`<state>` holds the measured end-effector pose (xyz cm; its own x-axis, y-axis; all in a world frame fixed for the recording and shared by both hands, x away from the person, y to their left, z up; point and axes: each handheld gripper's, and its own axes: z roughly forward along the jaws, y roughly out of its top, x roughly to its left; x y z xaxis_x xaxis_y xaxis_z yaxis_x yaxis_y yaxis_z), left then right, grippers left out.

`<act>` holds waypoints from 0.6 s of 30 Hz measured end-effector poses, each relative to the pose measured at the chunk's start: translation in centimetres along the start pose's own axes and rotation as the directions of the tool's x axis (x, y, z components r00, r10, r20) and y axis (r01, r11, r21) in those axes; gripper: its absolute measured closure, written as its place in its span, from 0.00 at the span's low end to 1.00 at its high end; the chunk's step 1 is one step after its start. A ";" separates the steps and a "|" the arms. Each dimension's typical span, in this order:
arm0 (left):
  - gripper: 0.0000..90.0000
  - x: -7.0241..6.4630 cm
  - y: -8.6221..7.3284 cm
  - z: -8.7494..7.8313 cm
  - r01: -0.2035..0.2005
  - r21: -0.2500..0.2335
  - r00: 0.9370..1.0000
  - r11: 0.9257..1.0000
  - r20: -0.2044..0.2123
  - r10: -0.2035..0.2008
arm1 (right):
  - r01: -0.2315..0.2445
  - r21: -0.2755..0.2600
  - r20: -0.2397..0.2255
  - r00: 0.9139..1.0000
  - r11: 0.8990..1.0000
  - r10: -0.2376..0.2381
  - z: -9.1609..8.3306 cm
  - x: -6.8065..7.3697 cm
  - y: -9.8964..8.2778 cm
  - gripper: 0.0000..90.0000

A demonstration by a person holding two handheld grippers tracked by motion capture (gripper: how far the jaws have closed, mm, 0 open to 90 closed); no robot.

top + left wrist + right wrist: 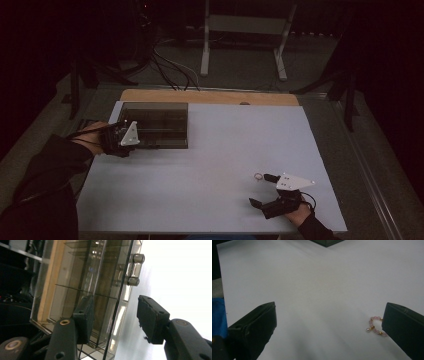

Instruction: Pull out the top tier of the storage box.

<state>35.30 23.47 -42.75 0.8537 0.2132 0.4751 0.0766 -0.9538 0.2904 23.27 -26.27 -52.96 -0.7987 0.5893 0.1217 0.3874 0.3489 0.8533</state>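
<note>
Left gripper (131,136) stands at the left end of the smoked clear box (159,121), which sits at the table's (210,165) far-left corner. In the left gripper view its fingers (84,317) straddle the near wall of the box (82,285), one finger inside and one outside, with a gap remaining to the wall; they are apart, not clamped. Two small clear knobs (135,270) project from the front panel, which suggests a drawer or a hinged face; which one cannot be told.

Right gripper (263,189) rests at the near-right of the table, fingers spread wide. A small bead ring (258,176) lies on the table just beside its far finger. In the right gripper view the ring (375,325), pink beads with gold spacers and a tiny pendant, lies partly hidden behind the right-hand finger (404,330), outside the gap between the fingers.

Judgement: the step in hand is steadying or opening the box while the ring awaits pickup; nothing is gripped yet. The next move calls for shifting the right gripper sideways so the ring lies between the fingers, then a low, careful pinch, as the ring is thin and flat on the surface.

The table is pale, smooth and bare elsewhere. The room is dim; cables (170,67) and a white frame (245,35) stand on the floor beyond.
</note>
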 end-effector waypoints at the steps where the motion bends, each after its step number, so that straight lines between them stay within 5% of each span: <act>1: 0.59 0.1 0.0 0.1 -0.009 0.001 1.000 1.000 0.008 0.009 | 0.000 -0.001 0.000 1.000 1.000 0.000 0.0 0.0 0.0 0.00; 8: 0.77 1.3 -0.1 1.1 -0.074 0.005 0.991 0.997 0.111 0.073 | 0.001 -0.002 -0.001 1.000 1.000 -0.001 0.0 0.0 0.0 0.00; 18: 0.92 2.5 0.0 2.0 -0.090 0.030 0.973 0.995 0.215 0.082 | 0.000 -0.003 -0.001 1.000 1.000 0.000 -0.1 0.0 0.0 0.00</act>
<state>38.41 23.61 -43.24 0.9480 0.0838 0.3071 0.0144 -0.9750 0.2216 23.26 -26.33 -52.93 -0.7995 0.5882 0.1220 0.3856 0.3467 0.8551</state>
